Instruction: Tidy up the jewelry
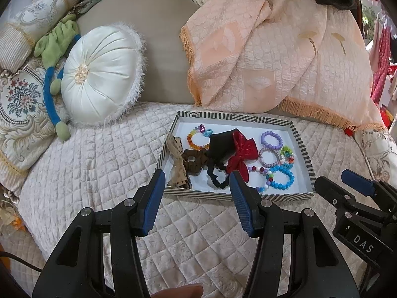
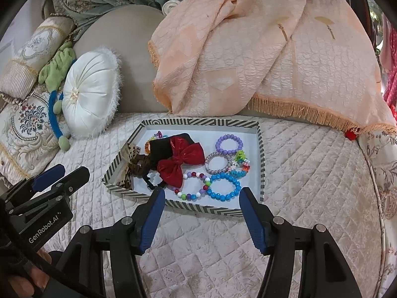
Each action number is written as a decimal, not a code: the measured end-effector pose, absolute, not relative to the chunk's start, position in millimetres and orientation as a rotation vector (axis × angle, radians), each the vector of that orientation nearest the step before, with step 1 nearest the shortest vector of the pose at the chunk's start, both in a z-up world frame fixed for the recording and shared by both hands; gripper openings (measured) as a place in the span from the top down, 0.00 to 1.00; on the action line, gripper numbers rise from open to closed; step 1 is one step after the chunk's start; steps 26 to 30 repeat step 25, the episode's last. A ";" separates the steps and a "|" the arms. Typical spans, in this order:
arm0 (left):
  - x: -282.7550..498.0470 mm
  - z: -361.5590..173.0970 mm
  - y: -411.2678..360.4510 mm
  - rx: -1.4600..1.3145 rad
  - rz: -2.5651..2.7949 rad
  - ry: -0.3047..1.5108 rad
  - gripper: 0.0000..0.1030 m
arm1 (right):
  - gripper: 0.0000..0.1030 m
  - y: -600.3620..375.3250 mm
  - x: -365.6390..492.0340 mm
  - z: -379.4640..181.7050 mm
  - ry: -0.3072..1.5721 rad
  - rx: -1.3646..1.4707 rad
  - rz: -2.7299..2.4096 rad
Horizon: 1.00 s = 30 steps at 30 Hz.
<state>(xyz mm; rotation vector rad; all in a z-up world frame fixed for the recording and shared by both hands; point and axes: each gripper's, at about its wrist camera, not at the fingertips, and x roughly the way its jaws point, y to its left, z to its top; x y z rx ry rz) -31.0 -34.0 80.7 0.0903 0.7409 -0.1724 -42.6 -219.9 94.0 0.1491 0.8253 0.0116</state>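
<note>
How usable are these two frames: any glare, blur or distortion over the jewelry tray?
Left wrist view: sharp, soft even light, only slight sheen on the shiny red fabric bow; black fisheye corners. Right wrist view: equally sharp; the straight rim of the striped rectangular tray looks bent, and the blue beaded bracelet reads clearly.

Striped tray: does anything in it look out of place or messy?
Yes. In the striped tray the red bow and dark hair ties lie heaped together, while the blue bead bracelet lies flat.

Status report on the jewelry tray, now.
Left gripper and right gripper open, empty, short of striped tray. Red bow overlaps multicolor bracelet. Blue bracelet clear.
</note>
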 end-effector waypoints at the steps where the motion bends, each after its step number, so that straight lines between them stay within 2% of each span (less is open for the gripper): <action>1: -30.8 80.0 -33.4 0.090 -0.171 0.743 0.48 | 0.42 -219.8 -42.1 94.1 0.826 0.149 0.012; 30: -23.9 63.3 -36.0 0.094 -0.177 0.759 0.48 | 0.38 -231.9 -35.4 73.0 0.871 0.163 0.005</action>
